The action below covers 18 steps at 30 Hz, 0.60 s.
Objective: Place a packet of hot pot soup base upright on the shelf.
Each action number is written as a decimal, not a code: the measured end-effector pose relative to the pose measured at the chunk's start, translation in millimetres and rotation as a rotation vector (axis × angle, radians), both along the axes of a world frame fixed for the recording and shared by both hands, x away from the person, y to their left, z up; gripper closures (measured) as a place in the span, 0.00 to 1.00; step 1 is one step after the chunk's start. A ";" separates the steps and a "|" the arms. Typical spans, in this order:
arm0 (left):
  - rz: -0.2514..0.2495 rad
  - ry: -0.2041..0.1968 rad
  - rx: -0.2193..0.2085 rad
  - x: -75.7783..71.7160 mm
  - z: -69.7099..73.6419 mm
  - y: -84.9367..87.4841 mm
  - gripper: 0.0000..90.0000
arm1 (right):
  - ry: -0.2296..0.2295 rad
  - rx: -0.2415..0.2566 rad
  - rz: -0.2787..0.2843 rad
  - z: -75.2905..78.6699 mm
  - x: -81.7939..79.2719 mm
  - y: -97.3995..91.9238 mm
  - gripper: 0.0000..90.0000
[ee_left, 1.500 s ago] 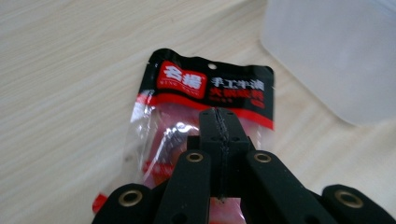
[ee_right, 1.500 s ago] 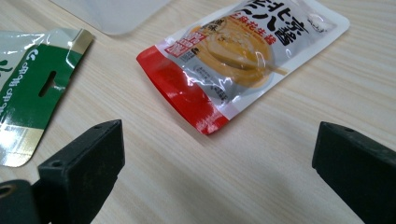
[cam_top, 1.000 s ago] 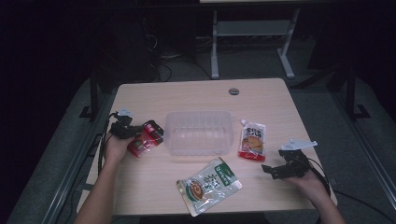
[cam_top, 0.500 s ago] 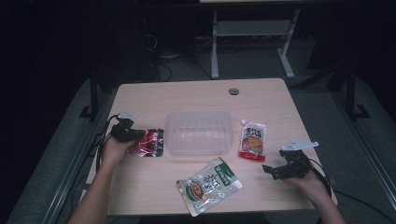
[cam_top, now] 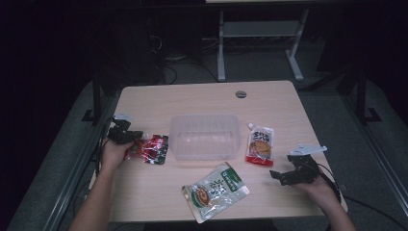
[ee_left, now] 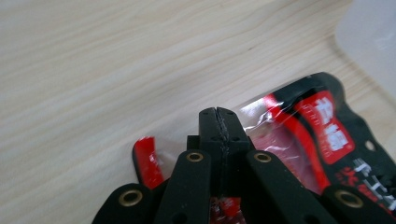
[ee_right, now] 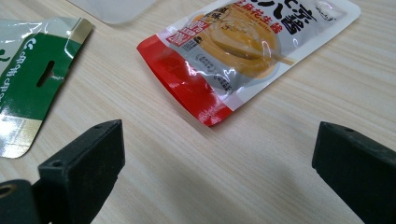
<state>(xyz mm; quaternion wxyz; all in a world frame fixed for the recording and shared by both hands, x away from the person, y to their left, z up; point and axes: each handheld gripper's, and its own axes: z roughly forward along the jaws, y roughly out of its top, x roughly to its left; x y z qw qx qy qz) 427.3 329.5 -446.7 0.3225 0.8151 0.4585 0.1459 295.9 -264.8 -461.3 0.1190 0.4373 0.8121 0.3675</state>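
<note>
On the wooden table [cam_top: 192,98] the left gripper [cam_top: 131,137] is closed on the edge of a red and black snack packet [cam_top: 153,148]. In the left gripper view the two black jaws stand pressed together, and the shiny film of the packet [ee_left: 322,135] comes out on both sides of them. The packet lies flat on the table near the left edge, just beside the clear plastic container [cam_top: 204,136], which stands in the middle of the table. I cannot tell if the packet touches the container wall.

The right gripper [cam_top: 284,176] rests low near the right front corner of the table, with its jaws wide apart and nothing between them. In the right gripper view, bare wood is between the two jaws, and further off lies a white sauce pouch with a red bottom [ee_right: 243,46]. In the high view this pouch [cam_top: 260,144] lies just right of the container. A green and white food pouch [cam_top: 215,190] lies near the front edge of the table, between the two hands.
</note>
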 end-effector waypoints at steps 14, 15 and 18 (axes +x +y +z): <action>-0.053 0.043 -0.010 -21.8 -1.0 2.7 1.00 | -0.005 -0.002 -0.004 0.9 -1.4 -1.5 0.03; -0.059 0.048 -0.011 -24.4 -1.0 2.6 1.00 | -0.004 -0.001 -0.004 1.0 -1.6 -1.1 0.03; -0.074 0.062 -0.008 -32.6 -0.3 1.2 1.00 | -0.005 -0.004 -0.002 1.7 -1.9 -0.4 0.03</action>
